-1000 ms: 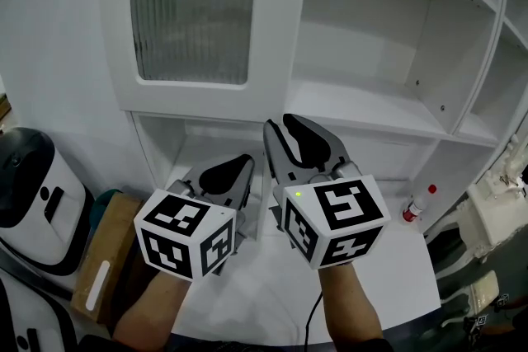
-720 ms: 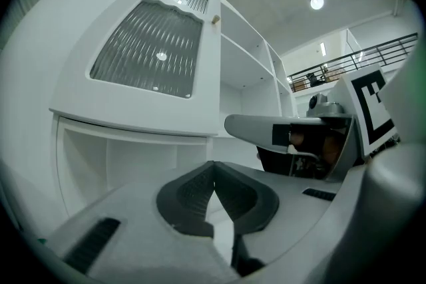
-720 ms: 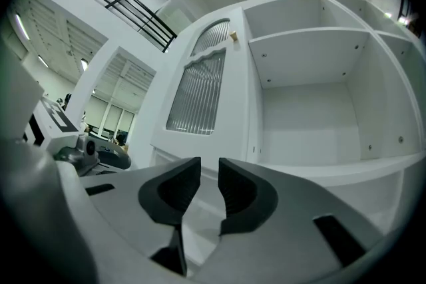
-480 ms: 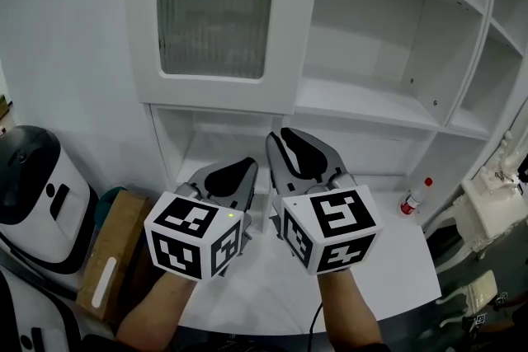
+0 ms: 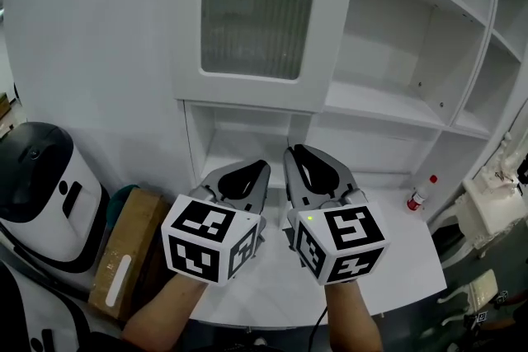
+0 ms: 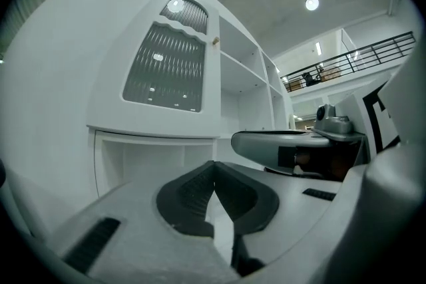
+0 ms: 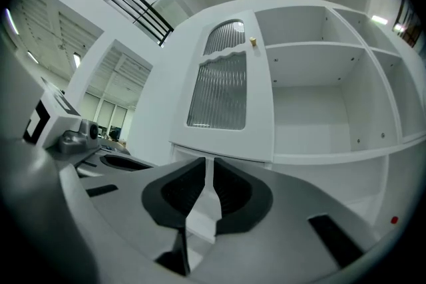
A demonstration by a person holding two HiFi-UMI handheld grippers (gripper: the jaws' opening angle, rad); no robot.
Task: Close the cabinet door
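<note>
Both empty, left hand-held gripper (image 5: 260, 167) pinched, right hand-held gripper (image 5: 297, 152) closing, cabinet door (image 5: 260, 12) ahead, bottle (image 5: 419, 195) rightward

Each hand carries a pale grey gripper with two rounded, shell-shaped jaws lined by black ribbed pads (image 6: 188, 195): the left gripper (image 5: 252, 171) and the right gripper (image 5: 304, 157), whose jaws are closing with nothing between them. Behind the jaws sit the left cube (image 5: 210, 239) and the right cube (image 5: 342, 241), both white with black square markers. A small green light (image 5: 309, 218) glows on the right one's top edge, and a thin dark cable (image 5: 318, 324) hangs beneath that wrist.
</note>
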